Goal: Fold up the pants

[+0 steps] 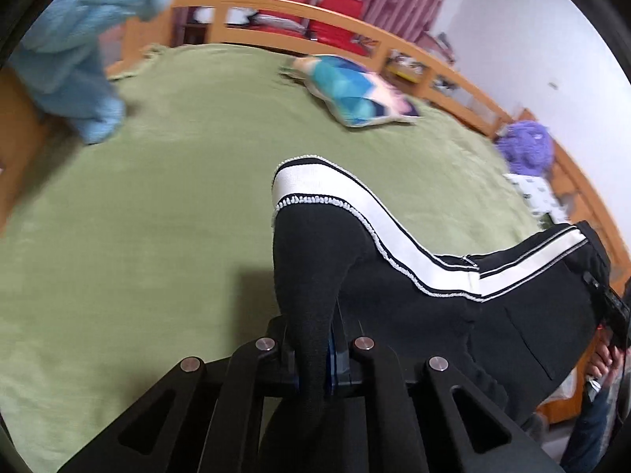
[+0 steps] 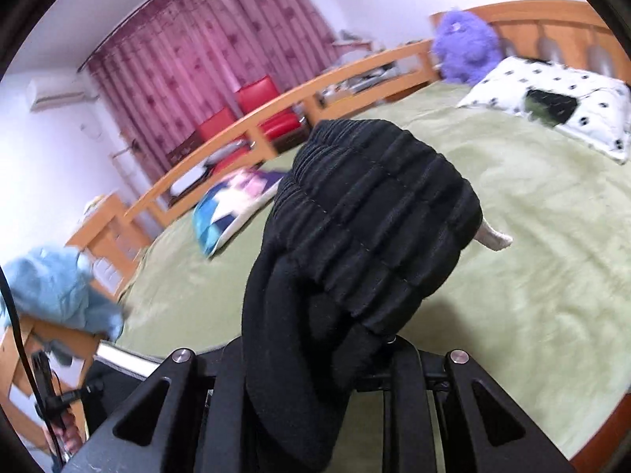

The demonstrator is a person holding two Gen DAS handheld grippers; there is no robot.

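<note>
You hold the pants [image 1: 414,276] stretched above the bed [image 1: 157,216], left hand-held gripper [image 1: 315,354] clamped on the cuff, right hand-held gripper [image 2: 315,358] on the waistband; next, lay them flat.

From the left wrist view we see the pants [image 1: 414,283] gripped in the left tongs [image 1: 315,354] at six o'clock and stretching over the bed [image 1: 157,216] toward three o'clock, with the cushion [image 1: 355,94] lying on the bed at one o'clock and the towel [image 1: 79,51] hanging at ten o'clock. Behind the bed runs the rail [image 1: 276,12], and the chairs [image 1: 311,12] stand beyond it at twelve o'clock. From the right wrist view, we see the waistband [image 2: 374,228] bunched above the right tongs [image 2: 315,362], the pillow [image 2: 560,98] on the bed at two o'clock and the plush toy [image 2: 465,43] behind it against the headboard [image 2: 552,15].
</note>
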